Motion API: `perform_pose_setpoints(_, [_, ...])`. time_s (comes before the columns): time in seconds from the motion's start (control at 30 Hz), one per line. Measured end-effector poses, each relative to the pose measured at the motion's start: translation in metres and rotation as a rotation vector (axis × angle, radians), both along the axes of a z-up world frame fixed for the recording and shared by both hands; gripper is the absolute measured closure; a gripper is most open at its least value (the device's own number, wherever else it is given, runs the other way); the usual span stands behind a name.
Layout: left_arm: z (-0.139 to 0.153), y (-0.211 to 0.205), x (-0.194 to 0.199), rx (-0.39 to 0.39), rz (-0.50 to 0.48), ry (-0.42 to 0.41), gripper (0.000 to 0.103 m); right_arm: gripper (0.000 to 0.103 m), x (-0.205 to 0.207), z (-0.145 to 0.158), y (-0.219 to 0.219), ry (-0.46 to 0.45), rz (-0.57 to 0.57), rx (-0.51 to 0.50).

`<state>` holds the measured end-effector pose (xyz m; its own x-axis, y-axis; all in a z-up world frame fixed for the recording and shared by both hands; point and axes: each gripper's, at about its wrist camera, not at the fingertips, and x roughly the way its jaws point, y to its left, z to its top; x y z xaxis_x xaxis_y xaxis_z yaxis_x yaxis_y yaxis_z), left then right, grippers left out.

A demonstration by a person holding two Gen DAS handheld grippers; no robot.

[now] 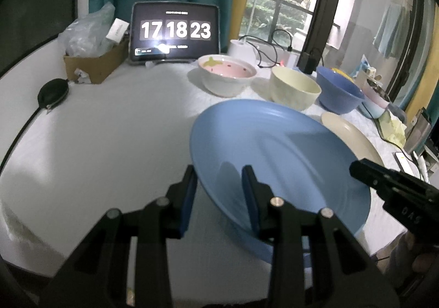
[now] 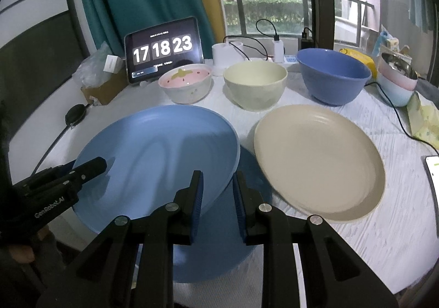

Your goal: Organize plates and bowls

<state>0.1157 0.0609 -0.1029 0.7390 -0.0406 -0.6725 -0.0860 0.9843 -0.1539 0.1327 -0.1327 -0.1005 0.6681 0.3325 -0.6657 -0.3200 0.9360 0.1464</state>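
Observation:
A light blue plate (image 2: pixel 153 149) hangs tilted above the white table, gripped by its rim from both sides. My right gripper (image 2: pixel 218 190) is shut on its right rim. My left gripper (image 1: pixel 219 187) is shut on the left rim of the plate (image 1: pixel 274 149). Under it lies a darker blue round shape (image 2: pixel 219 239), apparently a second blue plate. A beige plate (image 2: pixel 315 160) lies to the right. Behind stand a strawberry bowl (image 2: pixel 186 83), a cream bowl (image 2: pixel 255 83) and a blue bowl (image 2: pixel 332 75).
A tablet showing a clock (image 2: pixel 162 50) stands at the back, with a cardboard box (image 1: pixel 96 64) and a black pouch (image 1: pixel 53 91) to its left. Stacked pastel bowls (image 2: pixel 397 83), cables and a phone (image 2: pixel 433 171) crowd the right edge.

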Motion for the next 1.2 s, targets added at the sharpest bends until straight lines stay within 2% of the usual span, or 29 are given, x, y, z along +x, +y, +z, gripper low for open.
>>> perform_pose_setpoints(0.87, [-0.013, -0.041, -0.004, 0.094, -0.079, 0.053, 0.067, 0.079, -0.003, -0.025, -0.032, 0.055, -0.052, 0.023])
perform_pose_setpoints(1.2, [-0.027, -0.046, -0.004, 0.155, -0.079, 0.117, 0.066, 0.079, -0.005, -0.031, -0.035, 0.08, -0.036, 0.022])
